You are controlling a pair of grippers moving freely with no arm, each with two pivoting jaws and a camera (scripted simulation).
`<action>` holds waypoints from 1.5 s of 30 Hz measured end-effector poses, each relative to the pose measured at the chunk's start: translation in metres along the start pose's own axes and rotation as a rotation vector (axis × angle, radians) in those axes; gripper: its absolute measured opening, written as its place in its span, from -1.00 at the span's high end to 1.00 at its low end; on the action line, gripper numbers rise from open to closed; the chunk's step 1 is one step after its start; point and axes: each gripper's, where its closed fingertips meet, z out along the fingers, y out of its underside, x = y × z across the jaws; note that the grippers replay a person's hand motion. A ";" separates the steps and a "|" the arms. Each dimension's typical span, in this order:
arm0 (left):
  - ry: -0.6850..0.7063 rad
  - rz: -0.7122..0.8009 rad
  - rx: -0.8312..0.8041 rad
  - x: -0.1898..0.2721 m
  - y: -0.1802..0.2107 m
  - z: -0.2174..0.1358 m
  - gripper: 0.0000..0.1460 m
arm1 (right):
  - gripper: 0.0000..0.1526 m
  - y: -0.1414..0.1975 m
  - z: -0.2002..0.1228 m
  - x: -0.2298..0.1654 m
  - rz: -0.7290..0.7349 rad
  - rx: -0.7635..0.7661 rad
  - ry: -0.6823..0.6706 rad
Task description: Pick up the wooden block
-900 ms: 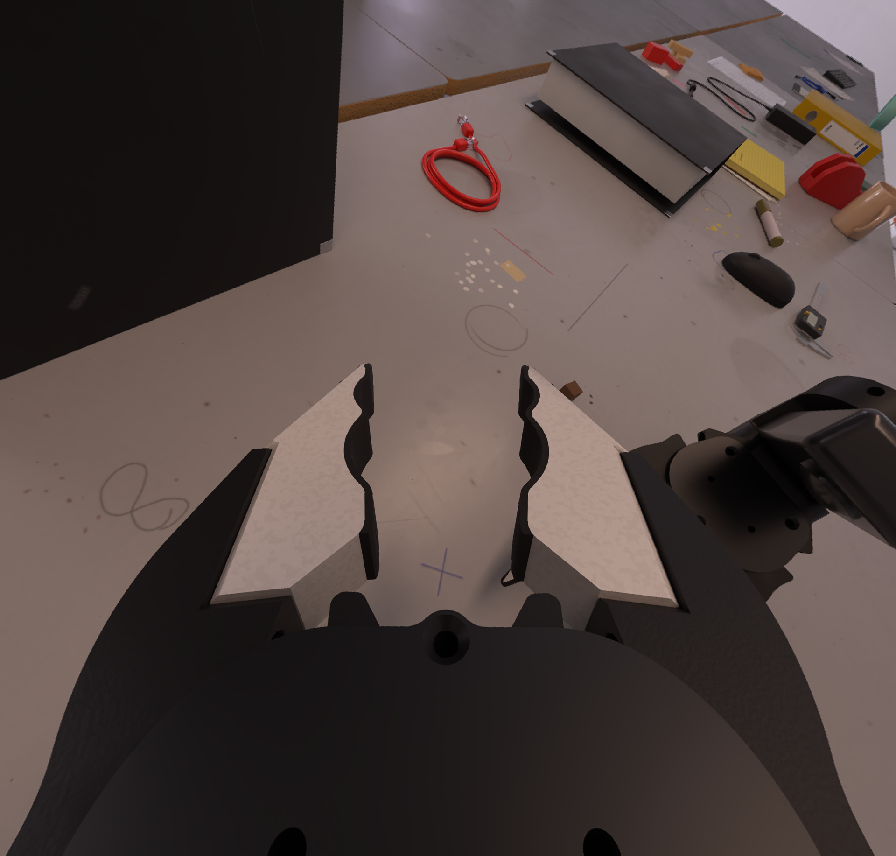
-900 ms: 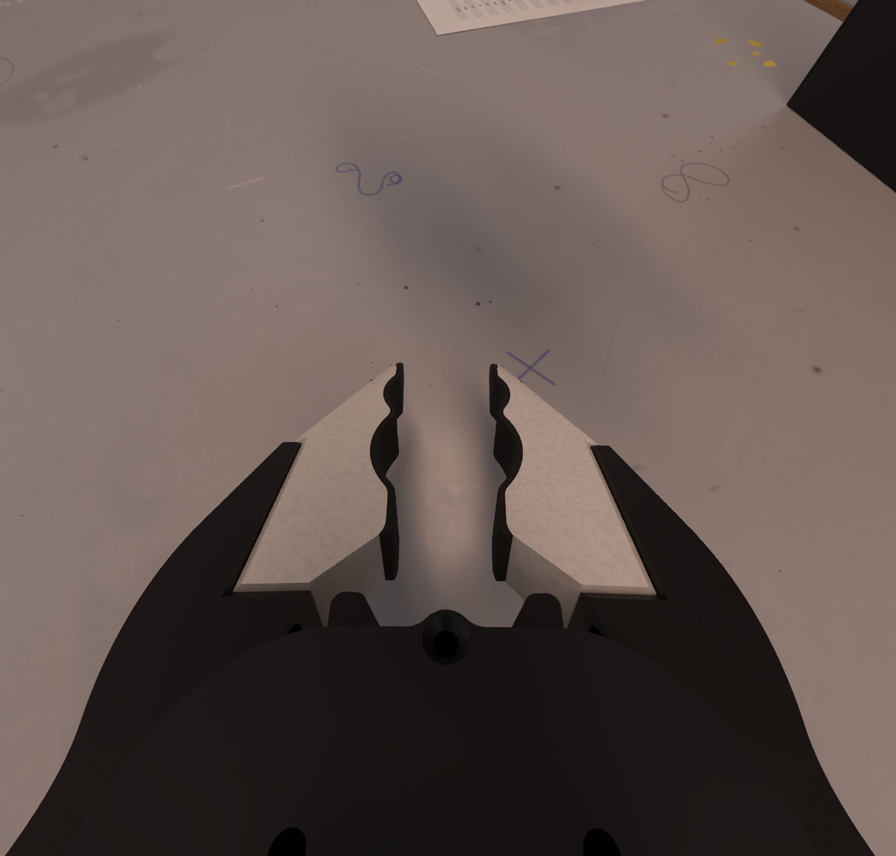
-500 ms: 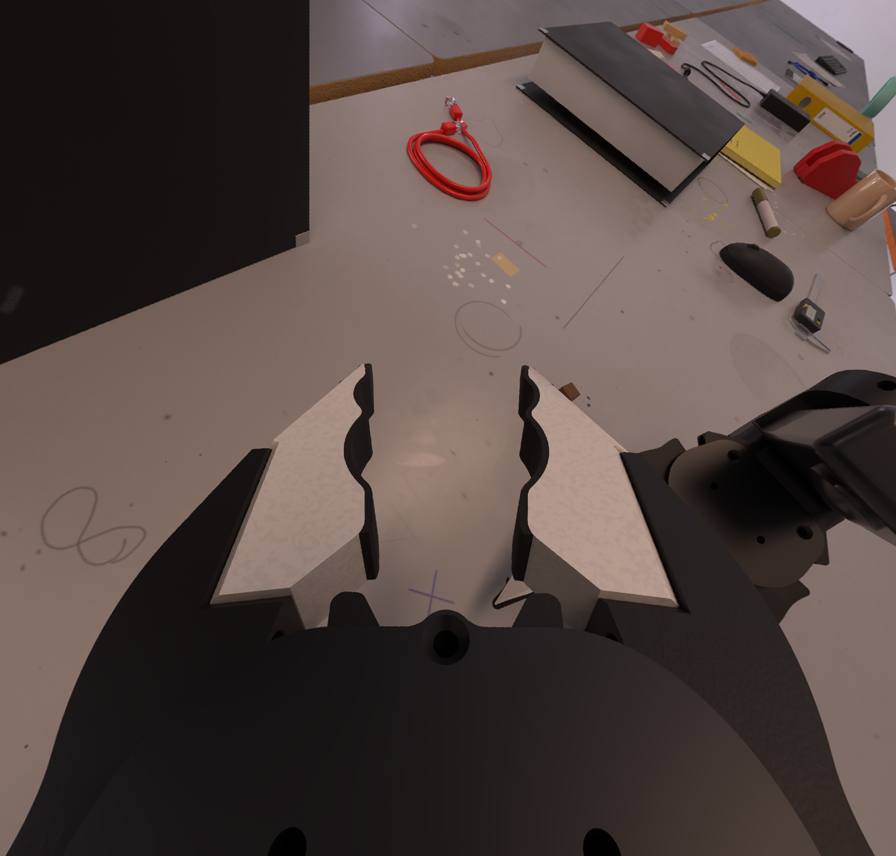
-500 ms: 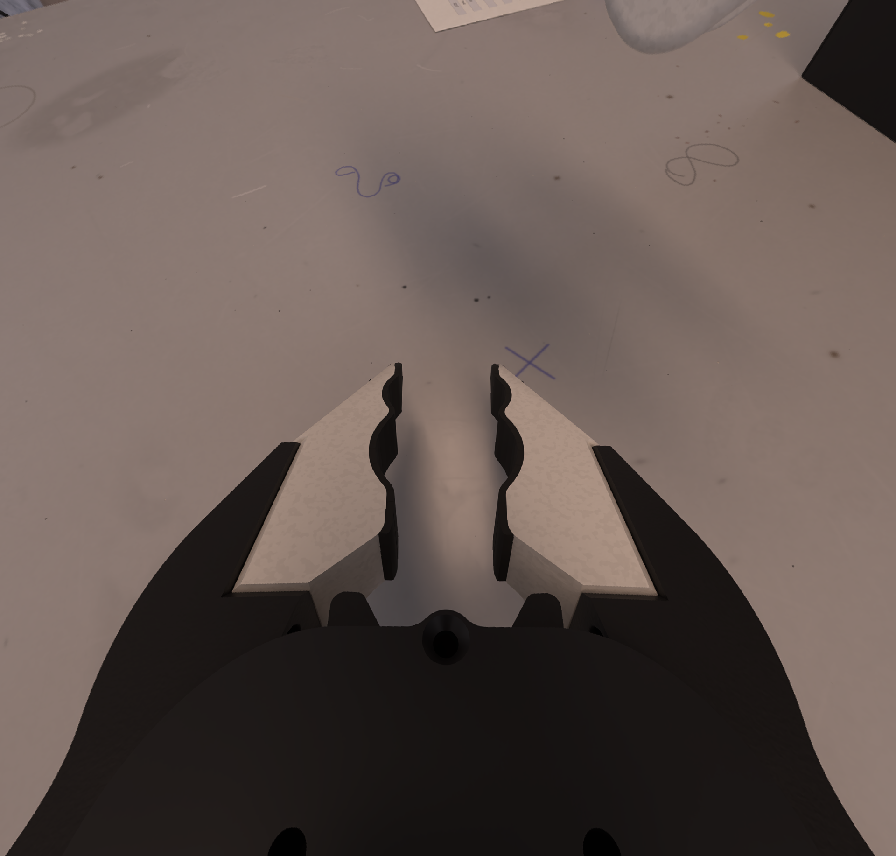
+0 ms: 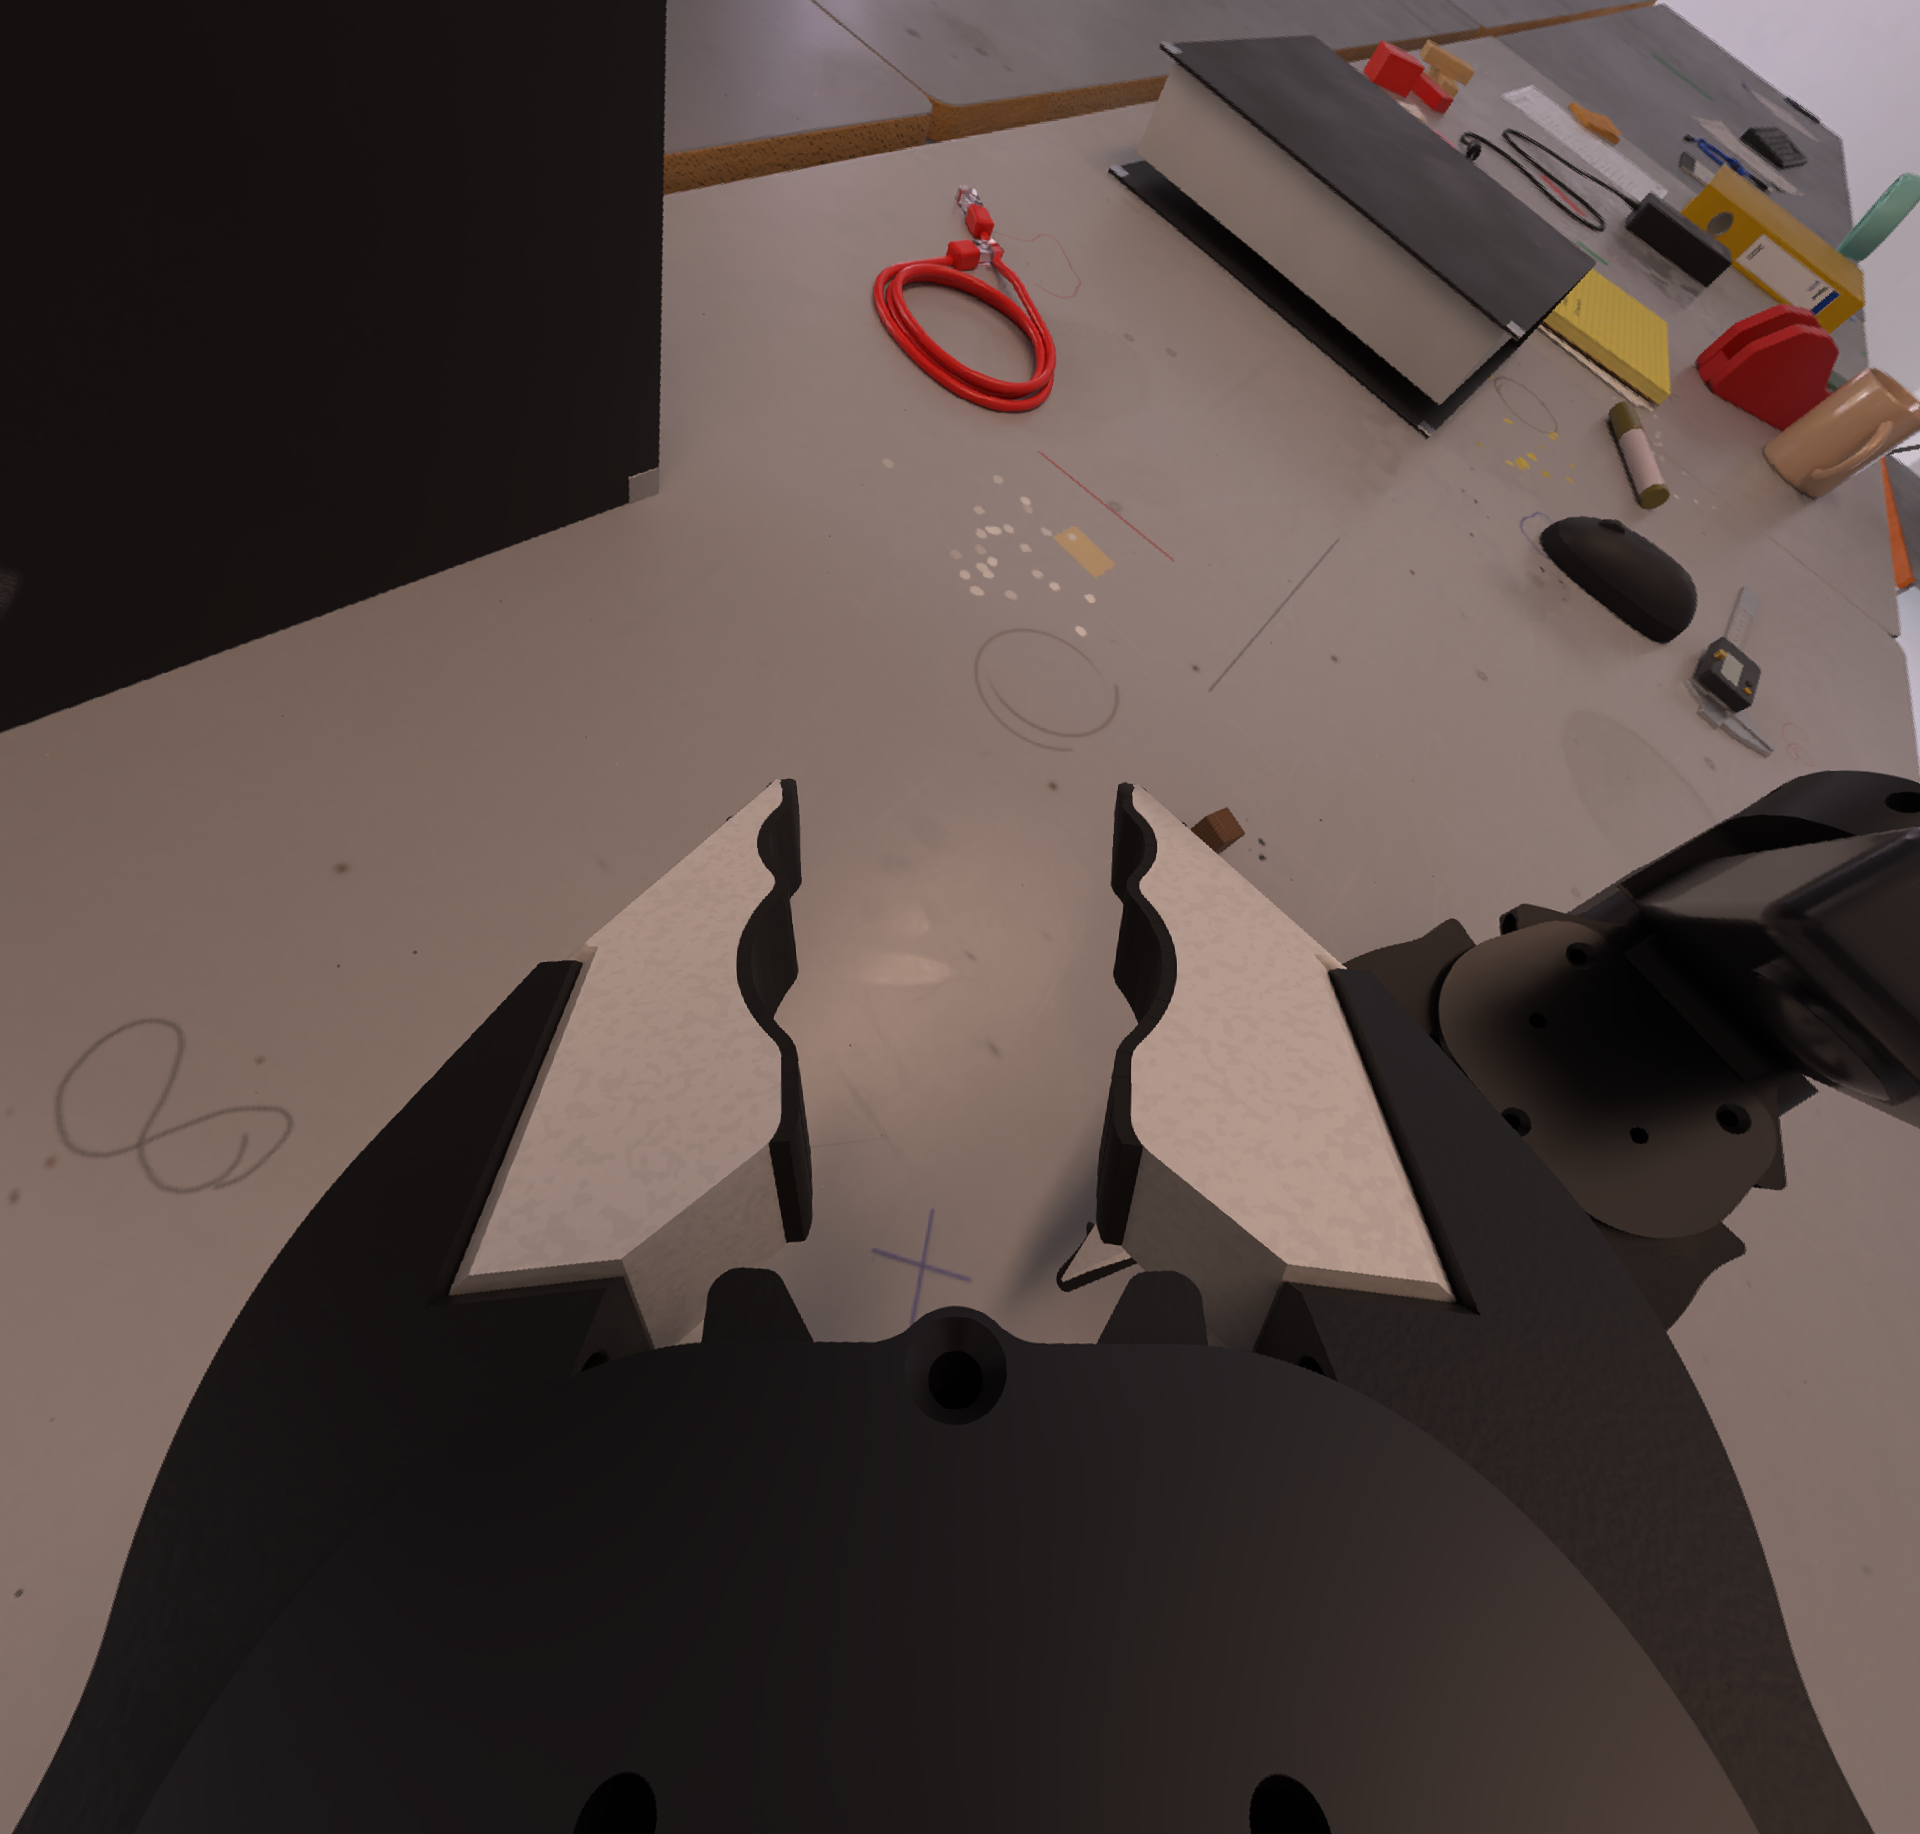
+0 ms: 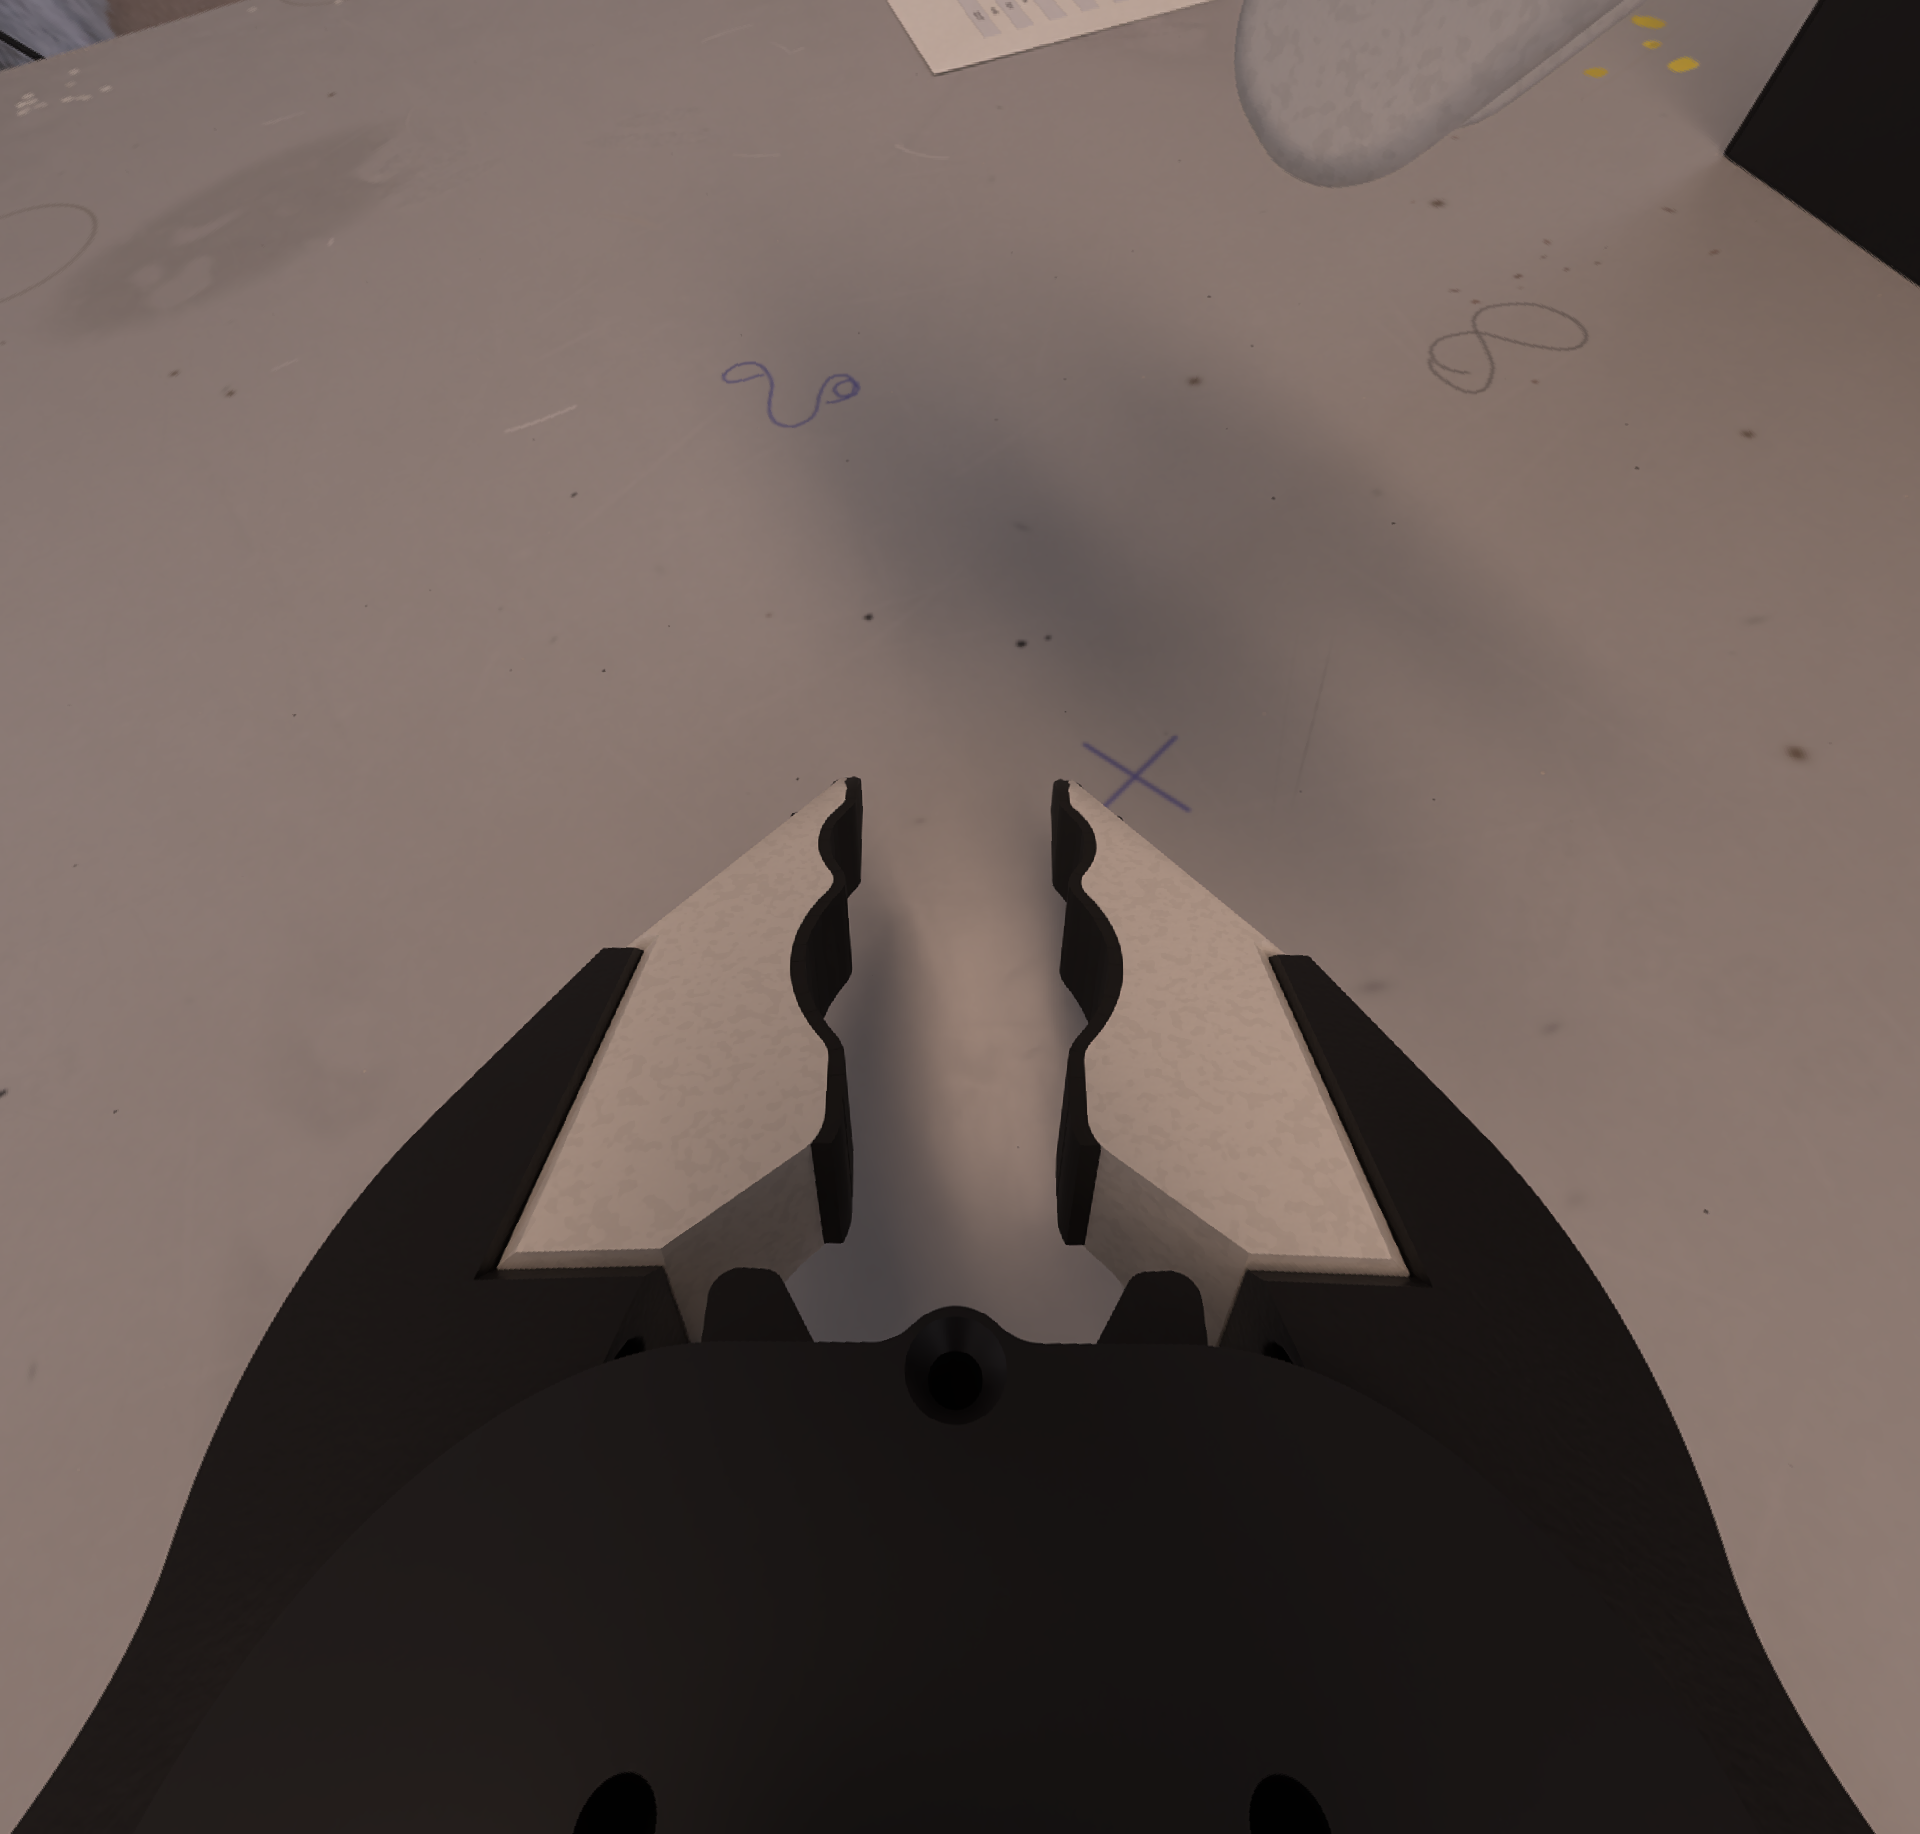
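The wooden block (image 5: 1218, 828) is a small brown cube on the grey table (image 5: 727, 704). In the left wrist view it lies just beyond the tip of my left gripper's right finger (image 5: 1226, 1036), outside the jaws and partly hidden by that finger. My left gripper (image 5: 956, 797) is open and empty, above the table. My right gripper (image 6: 956, 792) is open with a narrower gap and empty, over bare table near a blue cross mark (image 6: 1138, 774). Its dark body (image 5: 1662, 1036) shows to the right in the left wrist view. The block does not show in the right wrist view.
A tall black box (image 5: 312, 257) stands at the left. Farther off lie a red coiled cable (image 5: 966, 330), a long black-topped box (image 5: 1351, 215), a black mouse (image 5: 1616, 579), a marker (image 5: 1636, 454), a yellow pad (image 5: 1610, 330) and a mug (image 5: 1839, 434). A printed sheet (image 6: 1091, 8) lies ahead of my right gripper.
In the right wrist view a pale finger and a black part of my left gripper have come in at the top. The left view has shifted slightly; the block stays by the right fingertip.
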 end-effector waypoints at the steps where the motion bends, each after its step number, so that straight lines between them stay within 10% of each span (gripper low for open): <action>1: 0.000 0.000 -0.001 0.000 0.000 0.000 0.17 | 0.52 0.000 0.000 0.000 0.001 0.000 -0.001; 45: 0.093 0.101 -0.023 0.026 -0.017 0.014 0.17 | 0.53 0.002 0.001 -0.003 -0.022 -0.014 -0.009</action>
